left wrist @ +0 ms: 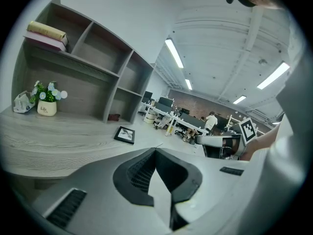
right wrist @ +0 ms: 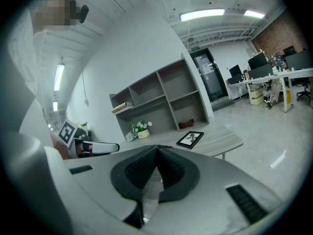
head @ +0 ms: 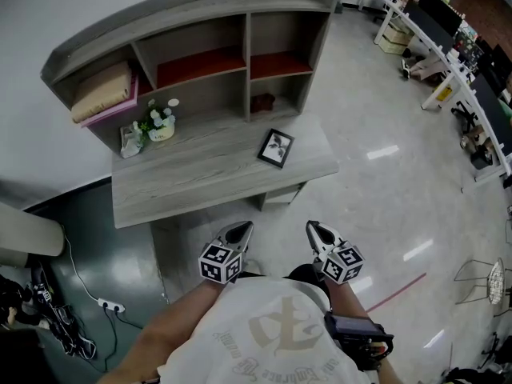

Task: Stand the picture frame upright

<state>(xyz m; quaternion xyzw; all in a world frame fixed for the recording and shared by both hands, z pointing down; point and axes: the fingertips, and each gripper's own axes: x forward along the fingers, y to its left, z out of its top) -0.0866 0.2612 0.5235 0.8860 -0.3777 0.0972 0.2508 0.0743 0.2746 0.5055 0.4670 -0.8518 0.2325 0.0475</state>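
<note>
My left gripper has its jaws pressed together with nothing between them, and my right gripper is the same, closed and empty. Both sit side by side close to my body, pointing slightly down toward the desk and short of its near edge. I read this as a ready posture: neither has started reaching, and the jaws will have to open before they can take hold of anything.

The picture frame lies flat on its back near the right end of the desk, well apart from both grippers and slightly closer to the right one. It is just in front of the lower right compartment of the shelf unit. It has a narrow black border, a pale mount and a dark sprig-like print, and it sits askew to the desk edge. Lying flat, it gives little edge to pinch, so I expect to lift one side first. The flower pot stands far left, out of the way
</note>
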